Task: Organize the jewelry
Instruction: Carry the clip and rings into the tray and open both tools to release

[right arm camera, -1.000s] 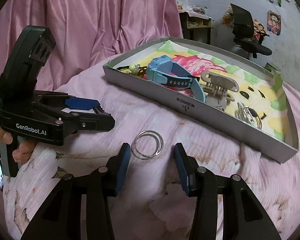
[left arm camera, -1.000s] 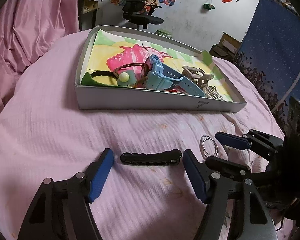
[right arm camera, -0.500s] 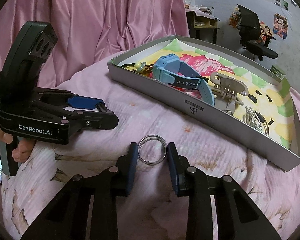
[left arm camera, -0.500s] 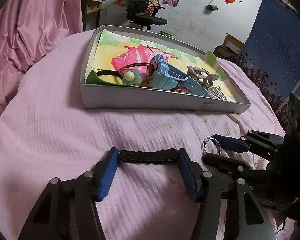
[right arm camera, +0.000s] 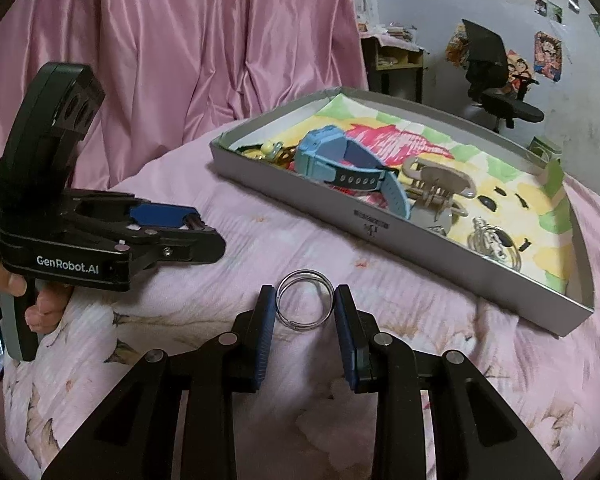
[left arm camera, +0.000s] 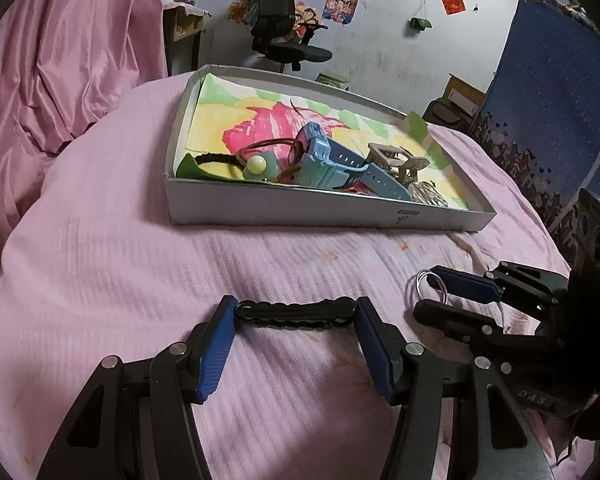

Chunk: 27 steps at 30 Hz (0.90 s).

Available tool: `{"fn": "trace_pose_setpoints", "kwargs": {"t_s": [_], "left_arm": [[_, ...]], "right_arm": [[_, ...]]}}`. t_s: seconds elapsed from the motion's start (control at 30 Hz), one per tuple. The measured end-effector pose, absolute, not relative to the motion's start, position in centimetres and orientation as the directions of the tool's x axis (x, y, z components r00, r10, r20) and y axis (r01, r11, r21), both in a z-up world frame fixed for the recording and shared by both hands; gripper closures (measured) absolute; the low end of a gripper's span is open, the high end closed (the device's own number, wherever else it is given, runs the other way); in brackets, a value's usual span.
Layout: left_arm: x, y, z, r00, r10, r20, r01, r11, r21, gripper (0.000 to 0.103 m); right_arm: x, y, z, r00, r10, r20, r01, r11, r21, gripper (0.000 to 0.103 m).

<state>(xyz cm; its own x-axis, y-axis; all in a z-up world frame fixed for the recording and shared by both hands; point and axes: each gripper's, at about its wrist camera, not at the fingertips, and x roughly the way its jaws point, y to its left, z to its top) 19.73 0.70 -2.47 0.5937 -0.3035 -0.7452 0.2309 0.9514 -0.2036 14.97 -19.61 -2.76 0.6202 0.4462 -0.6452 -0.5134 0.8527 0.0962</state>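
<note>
The far edge of the tray point(left arm camera: 328, 216) cuts off the lower parts of what lies inside it, and the tangle of thin metal pieces point(right arm camera: 494, 240) at its right end is too fine to make out. In the right wrist view the left tool's tips are seen side-on, so their gap cannot be judged there. A hand point(right arm camera: 40, 300) shows only as fingertips round the grip.

The bed cover point(left arm camera: 140, 280) is pink ribbed cloth, stained in spots. The tray is a shallow grey cardboard box lined with a bright crayon drawing. It holds a light blue plastic watch point(left arm camera: 332, 168) with a perforated strap, a beige claw clip point(right arm camera: 440, 184) and a brown hair tie with a pale round bead point(left arm camera: 256, 166).

The left tool point(left arm camera: 294, 316) is spread fairly wide, its blue ridged pads touching both ends of a long black scalloped hair clip point(left arm camera: 296, 312) lying flat on the cover, near the tray's front wall. The right tool point(right arm camera: 305, 306) is narrowed, its pads against the two sides of a pair of thin silver wire rings point(right arm camera: 305, 306), just right of the hair clip.
</note>
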Motion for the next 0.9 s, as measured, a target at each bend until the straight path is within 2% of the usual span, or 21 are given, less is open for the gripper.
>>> {"fn": "trace_pose_setpoints", "kwargs": {"t_s": [0.47,0.9], "left_arm": [[18.5,0.7,0.3,0.686,-0.316,-0.655,0.232,0.949,-0.214,0.046],[21.1,-0.9,3.6,0.761,-0.289,-0.581,0.196,0.956,-0.220,0.046]], "right_arm": [[14.7,-21.2,-1.4,0.690,0.427,-0.584,-0.457,0.883,0.107,0.077],[16.5,-23.7,2.2,0.780,0.363,-0.510,-0.384,0.921,0.067,0.077]]}}
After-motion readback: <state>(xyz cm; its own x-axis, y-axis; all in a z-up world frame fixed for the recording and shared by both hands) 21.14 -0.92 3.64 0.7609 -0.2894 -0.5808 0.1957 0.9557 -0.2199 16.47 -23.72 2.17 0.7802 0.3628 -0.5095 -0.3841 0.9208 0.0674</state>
